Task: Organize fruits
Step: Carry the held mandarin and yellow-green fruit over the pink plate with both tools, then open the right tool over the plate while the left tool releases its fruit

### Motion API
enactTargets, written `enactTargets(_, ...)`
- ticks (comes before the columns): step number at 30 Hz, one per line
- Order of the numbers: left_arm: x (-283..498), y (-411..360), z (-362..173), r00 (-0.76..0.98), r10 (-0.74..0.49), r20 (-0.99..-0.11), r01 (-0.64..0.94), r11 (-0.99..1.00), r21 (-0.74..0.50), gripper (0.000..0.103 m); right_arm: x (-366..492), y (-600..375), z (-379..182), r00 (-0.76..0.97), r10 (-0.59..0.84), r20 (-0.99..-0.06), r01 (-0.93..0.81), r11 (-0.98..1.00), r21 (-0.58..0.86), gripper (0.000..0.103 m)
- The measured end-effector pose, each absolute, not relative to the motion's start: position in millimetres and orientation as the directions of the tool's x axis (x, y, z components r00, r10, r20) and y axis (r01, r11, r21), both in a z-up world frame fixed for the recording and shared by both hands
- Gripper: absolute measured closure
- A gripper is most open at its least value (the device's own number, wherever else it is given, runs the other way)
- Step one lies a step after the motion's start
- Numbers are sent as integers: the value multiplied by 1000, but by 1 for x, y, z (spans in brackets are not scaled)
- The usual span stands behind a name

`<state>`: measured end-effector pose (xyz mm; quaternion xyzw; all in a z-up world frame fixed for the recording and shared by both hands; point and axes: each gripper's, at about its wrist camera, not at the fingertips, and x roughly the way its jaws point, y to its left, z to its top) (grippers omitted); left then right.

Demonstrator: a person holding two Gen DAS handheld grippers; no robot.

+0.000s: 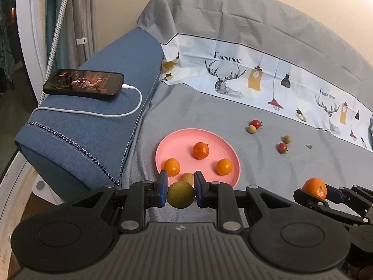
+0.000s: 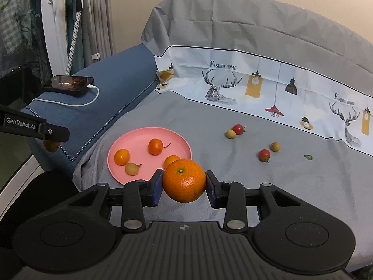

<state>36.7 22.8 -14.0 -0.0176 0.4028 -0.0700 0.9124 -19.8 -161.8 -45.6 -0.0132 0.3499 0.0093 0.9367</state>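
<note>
Pinching a brownish-green fruit (image 1: 180,194) in the left gripper (image 1: 180,192) and an orange (image 2: 184,180) in the right gripper (image 2: 184,184), both near the pink plate (image 2: 179,145); round fruit could roll off — the soft cloth (image 2: 256,186) sags.

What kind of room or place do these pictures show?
Most likely a home living room or bedroom: a sofa or bed under a grey cover, a blue padded armrest with a charging phone on it, and curtains behind.
</note>
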Motion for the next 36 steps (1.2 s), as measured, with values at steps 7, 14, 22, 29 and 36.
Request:
enactTargets(7, 64, 17, -24, 647, -127, -752, 113, 991, -70, 77, 8, -161, -60, 738, 25, -675, -33, 999, 1, 64)
enactTargets(14, 97, 9, -41, 619, -120, -776, 114, 991, -63, 77, 35, -163, -77, 711, 45, -702, -38, 999, 26, 64)
enactTargets(22, 135, 0, -64, 592, -113, -798, 120, 991, -51, 77, 72, -156, -101, 679, 66, -731, -63, 997, 32, 64)
enactTargets(29, 164, -7, -88, 563, -102, -820, 127, 991, -36, 77, 98, -151, -120, 652, 76, -754, -82, 996, 29, 64)
enactTargets(36, 185, -11, -108, 540, -88, -837, 136, 991, -17, 77, 115, -146, -137, 629, 71, -774, -108, 994, 4, 64)
